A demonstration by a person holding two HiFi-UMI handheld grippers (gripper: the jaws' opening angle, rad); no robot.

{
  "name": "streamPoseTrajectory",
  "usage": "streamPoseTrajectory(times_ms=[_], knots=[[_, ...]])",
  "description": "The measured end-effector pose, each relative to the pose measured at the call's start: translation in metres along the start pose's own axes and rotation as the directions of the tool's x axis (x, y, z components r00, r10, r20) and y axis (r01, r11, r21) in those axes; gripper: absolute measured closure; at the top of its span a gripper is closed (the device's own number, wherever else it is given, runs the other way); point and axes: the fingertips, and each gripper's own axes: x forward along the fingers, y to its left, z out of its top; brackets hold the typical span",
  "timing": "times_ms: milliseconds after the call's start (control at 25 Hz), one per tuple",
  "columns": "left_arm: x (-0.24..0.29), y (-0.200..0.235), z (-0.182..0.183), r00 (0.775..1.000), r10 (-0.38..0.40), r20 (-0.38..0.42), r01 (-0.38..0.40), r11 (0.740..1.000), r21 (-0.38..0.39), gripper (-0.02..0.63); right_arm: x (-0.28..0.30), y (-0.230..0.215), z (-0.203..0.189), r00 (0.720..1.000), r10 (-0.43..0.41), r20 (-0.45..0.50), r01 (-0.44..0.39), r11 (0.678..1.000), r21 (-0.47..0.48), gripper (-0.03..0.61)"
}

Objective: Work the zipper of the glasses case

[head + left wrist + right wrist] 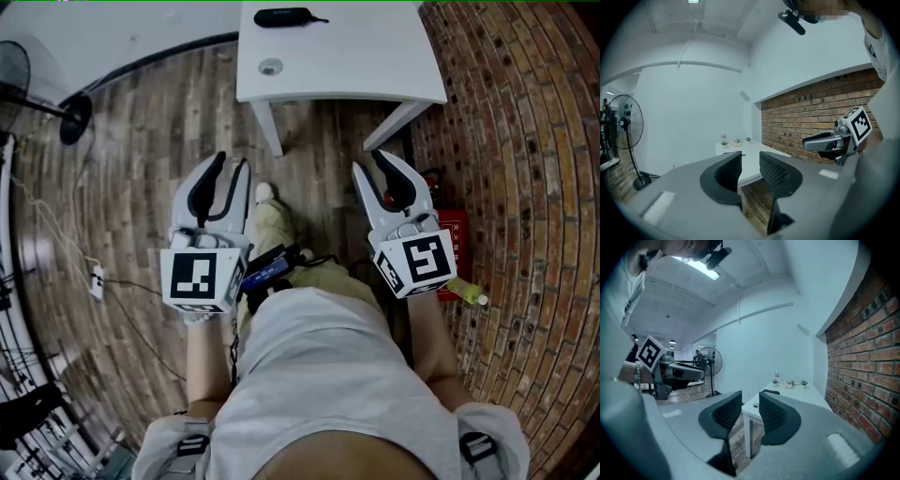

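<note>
The black glasses case [286, 17] lies on the white table [375, 66] near its far edge, well ahead of both grippers. It shows as a small dark shape [771, 391] in the right gripper view. My left gripper [232, 167] and right gripper [373, 164] are held side by side in the air in front of the person's body, short of the table and above the wooden floor. Both stand open, a clear gap between the jaws and nothing in it: left gripper [750, 161], right gripper [750, 401].
A small round object [271, 67] sits on the table nearer me. A brick wall [525, 141] runs along the right, with a red item [457, 234] at its foot. A standing fan [37, 94] and floor cables with a power strip [96, 279] are at the left.
</note>
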Motion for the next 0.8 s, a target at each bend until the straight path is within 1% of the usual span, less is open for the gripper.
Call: streamPoseTrajectory(times_ms=[200,400,560,680,800], knots=[[0.033,0.022,-0.002,1.0,-0.022,-0.006,0.022,1.0,0.002,0.497,0.03,-0.01,-0.002,1.0,-0.025,-0.009,0.025,1.0,0.006,0.466],[0.08,0.061,0.0,0.998,-0.056,-0.019,0.056,0.998,-0.004,0.499,0.085,-0.027,0.003,0.997,-0.061,-0.036,0.062,0.998,0.009,0.466],[0.124,0.094,0.003,0.994,-0.102,-0.037,0.103,0.995,0.004,0.499,0.132,-0.04,0.01,0.994,-0.09,-0.057,0.092,0.996,0.02,0.466],[0.159,0.118,0.009,0.99,-0.139,-0.027,0.14,0.99,0.025,0.497,0.168,-0.051,0.015,0.991,-0.116,-0.071,0.118,0.993,0.03,0.466],[0.19,0.139,0.01,0.985,-0.172,-0.033,0.173,0.985,0.018,0.497,0.202,-0.057,0.017,0.989,-0.126,-0.083,0.129,0.991,0.034,0.466]])
